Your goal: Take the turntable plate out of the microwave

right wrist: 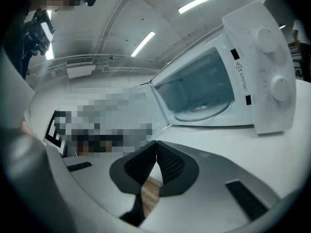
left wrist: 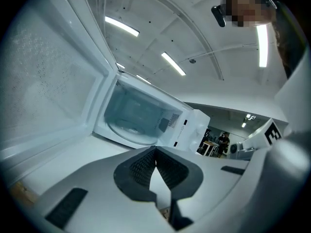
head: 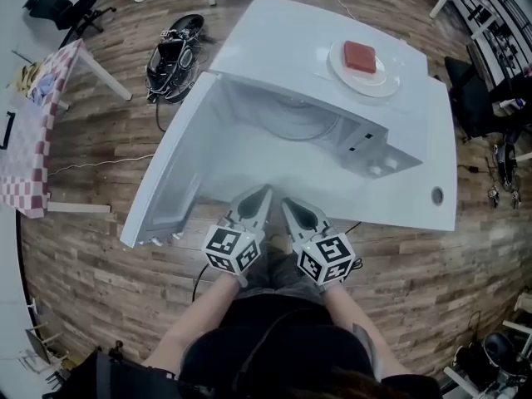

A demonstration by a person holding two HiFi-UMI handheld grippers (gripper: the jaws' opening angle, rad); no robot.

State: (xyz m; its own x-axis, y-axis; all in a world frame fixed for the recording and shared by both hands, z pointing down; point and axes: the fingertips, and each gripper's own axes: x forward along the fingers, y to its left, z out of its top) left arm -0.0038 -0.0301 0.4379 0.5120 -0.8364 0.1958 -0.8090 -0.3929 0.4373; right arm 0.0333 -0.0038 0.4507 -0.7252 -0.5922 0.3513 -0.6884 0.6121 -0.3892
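Glass turntable plate [right wrist: 201, 106] sits inside open microwave [head: 274, 48], on the far side of both grippers. Left gripper [left wrist: 155, 152], right gripper [right wrist: 156, 144]: fingers pressed together, empty. Risk: going in shut would shove the plate, not grip it.

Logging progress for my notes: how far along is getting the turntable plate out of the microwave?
Done: the microwave door stands open. In hand: nothing; the left gripper and right gripper are shut and empty, short of the opening. Left: the turntable plate lies inside, yet to be gripped and lifted out.
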